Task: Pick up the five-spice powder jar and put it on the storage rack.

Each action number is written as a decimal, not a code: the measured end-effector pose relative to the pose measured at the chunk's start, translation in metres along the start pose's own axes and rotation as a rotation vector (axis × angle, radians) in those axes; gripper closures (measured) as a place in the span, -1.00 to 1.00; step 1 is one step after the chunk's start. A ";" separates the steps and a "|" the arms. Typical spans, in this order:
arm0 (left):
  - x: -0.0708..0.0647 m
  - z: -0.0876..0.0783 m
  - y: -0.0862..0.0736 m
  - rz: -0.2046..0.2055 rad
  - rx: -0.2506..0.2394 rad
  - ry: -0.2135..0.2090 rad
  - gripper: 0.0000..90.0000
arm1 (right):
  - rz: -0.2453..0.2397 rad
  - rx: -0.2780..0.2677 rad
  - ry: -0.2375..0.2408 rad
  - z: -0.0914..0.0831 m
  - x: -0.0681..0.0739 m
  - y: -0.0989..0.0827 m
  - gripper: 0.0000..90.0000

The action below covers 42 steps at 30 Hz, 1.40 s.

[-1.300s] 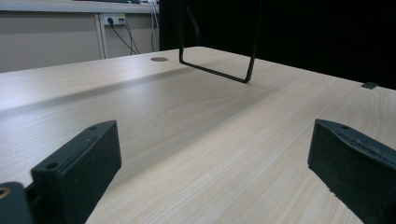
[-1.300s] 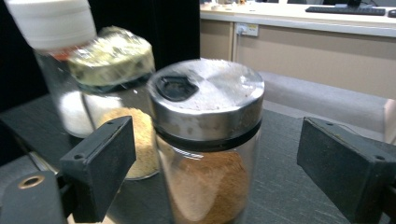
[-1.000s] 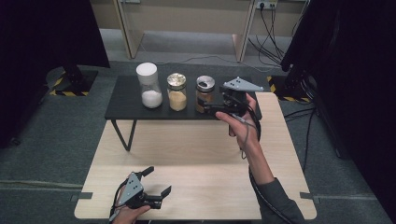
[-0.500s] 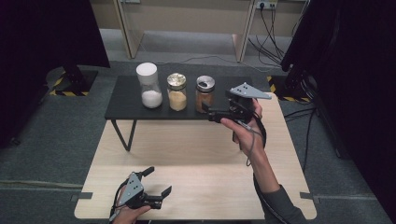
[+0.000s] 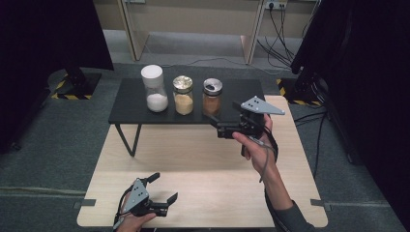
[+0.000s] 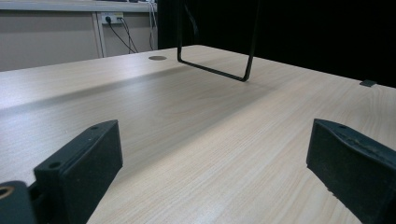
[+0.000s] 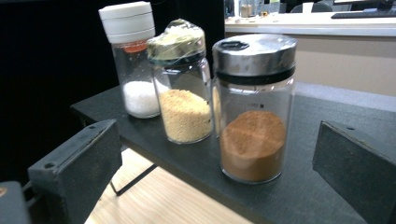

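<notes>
Three glass jars stand in a row on a low black table [image 5: 130,108]: a white-lidded jar of white grains [image 5: 155,89], a jar of yellow grains [image 5: 183,95] and a metal-lidded jar of brown powder [image 5: 212,96]. My right gripper [image 5: 216,126] hovers just in front of the brown jar, pointing at it. Its jaws have just been opening and stand wide apart, with nothing pressed between them. In the right gripper view the brown jar [image 7: 254,112] stands ahead of the right gripper [image 7: 219,154], free of both pads. My left gripper [image 5: 164,187] rests open and empty on the wooden table [image 5: 203,164].
The black table stands on thin wire legs [image 6: 215,70] on the far half of the wooden table. Bare wood [image 6: 187,102] stretches ahead of the left gripper [image 6: 212,158]. Dark curtains hang at both sides and cables lie on the floor at the right.
My right gripper has drawn back from the brown jar, toward the person and slightly right, and its jaws have spread wider. The jar stays standing. The left gripper has not moved.
</notes>
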<state>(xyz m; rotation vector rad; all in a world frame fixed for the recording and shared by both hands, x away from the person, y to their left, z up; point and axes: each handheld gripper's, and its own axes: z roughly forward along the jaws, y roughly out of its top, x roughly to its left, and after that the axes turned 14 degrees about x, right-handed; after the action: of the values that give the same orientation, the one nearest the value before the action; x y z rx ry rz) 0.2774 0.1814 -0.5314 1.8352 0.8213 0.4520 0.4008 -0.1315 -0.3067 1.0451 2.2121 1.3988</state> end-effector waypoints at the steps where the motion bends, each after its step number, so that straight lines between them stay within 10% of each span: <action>1: 0.000 0.000 0.000 0.000 0.000 0.000 -0.94 | -0.004 -0.001 0.003 -0.001 0.001 -0.002 -0.96; 18: 0.000 0.000 0.000 0.003 0.002 0.000 -0.94 | -0.129 -0.038 0.023 -0.012 0.030 -0.038 -0.93; 42: -0.001 0.001 0.000 0.005 0.001 0.001 -0.94 | -0.134 -0.065 0.046 -0.018 0.043 -0.076 -0.92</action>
<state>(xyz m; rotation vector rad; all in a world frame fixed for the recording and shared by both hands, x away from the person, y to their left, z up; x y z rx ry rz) 0.2773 0.1807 -0.5318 1.8384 0.8186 0.4560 0.3296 -0.1314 -0.3601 0.8344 2.2083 1.4380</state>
